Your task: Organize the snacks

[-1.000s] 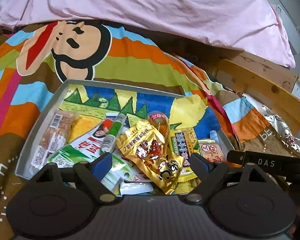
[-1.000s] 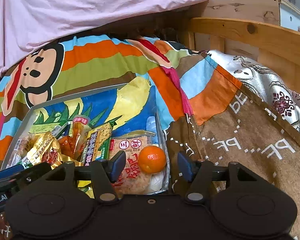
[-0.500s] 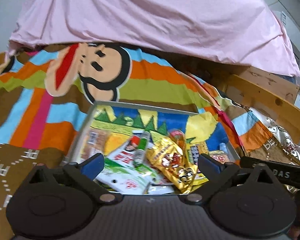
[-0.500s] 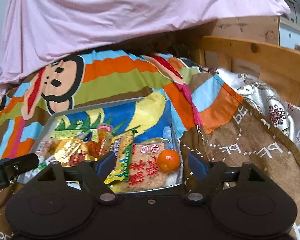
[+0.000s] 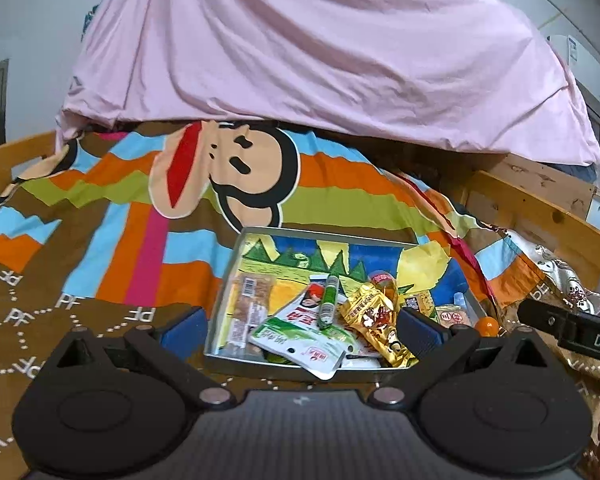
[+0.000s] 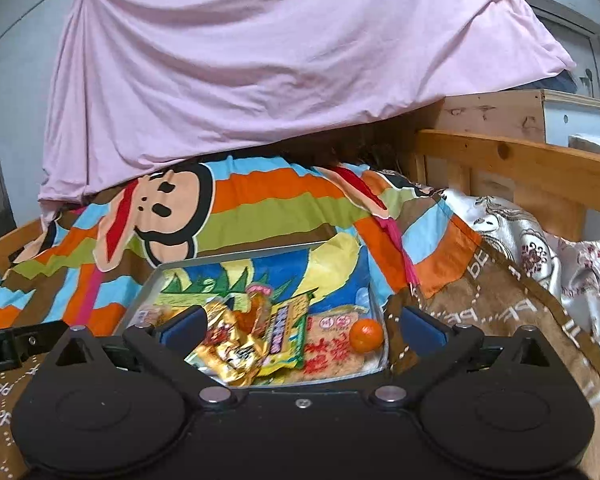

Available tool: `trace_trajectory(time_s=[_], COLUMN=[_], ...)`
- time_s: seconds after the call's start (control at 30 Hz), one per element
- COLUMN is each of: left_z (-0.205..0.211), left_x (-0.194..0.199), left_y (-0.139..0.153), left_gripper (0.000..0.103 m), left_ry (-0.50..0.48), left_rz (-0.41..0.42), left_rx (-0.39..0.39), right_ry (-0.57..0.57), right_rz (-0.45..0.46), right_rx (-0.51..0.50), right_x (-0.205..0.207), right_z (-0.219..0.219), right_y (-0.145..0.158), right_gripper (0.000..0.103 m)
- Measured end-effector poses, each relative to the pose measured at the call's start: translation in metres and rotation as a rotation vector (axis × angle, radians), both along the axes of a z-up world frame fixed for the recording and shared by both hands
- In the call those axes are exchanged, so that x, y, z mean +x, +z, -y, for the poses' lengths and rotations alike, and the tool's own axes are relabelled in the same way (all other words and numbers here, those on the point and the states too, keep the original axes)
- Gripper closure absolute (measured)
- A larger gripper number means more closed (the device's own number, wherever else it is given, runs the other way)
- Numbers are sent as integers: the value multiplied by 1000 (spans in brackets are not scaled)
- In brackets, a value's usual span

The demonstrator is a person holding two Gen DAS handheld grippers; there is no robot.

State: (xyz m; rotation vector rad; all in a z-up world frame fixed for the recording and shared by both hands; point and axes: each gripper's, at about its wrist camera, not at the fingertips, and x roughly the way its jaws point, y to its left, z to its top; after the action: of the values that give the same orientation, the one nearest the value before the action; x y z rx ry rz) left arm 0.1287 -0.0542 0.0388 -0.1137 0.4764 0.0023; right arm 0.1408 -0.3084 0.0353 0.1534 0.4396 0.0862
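Just ahead of both spread grippers (image 5: 300,326) (image 6: 302,326): snack tray (image 5: 236,354)

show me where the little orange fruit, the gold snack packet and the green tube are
orange fruit (image 6: 366,334), right wrist view, middle of its skin
gold snack packet (image 5: 374,316), left wrist view, its crinkled front
green tube (image 5: 329,301), left wrist view, mid-body
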Motion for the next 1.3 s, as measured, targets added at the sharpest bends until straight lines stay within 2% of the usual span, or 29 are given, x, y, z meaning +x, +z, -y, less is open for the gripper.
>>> trace_trajectory(time_s=[0.37, 0.57, 0.87, 1.1, 1.3], left_z=[-26, -41, -57, -63, -61], left_x=[-59, -88, -115, -125, -129], left_y=[3, 4, -3, -7, -15], left_gripper=[1, 1, 1, 1, 1], left_ry=[33, 48, 71, 87, 78], left_rz=[5, 13, 1, -2, -12], left_rx=[-1, 7, 8, -8, 7], right_ry=[-8, -9, 5, 6, 15], right_rz=[27, -6, -8, -14, -23], right_rx=[21, 43, 1, -14, -41], right_x=[-69, -99, -116, -122, -123], right_z=[-32, -46, -58, -62, -65], right_y=[11, 8, 7, 6, 4], right_gripper=[1, 1, 1, 1, 1])
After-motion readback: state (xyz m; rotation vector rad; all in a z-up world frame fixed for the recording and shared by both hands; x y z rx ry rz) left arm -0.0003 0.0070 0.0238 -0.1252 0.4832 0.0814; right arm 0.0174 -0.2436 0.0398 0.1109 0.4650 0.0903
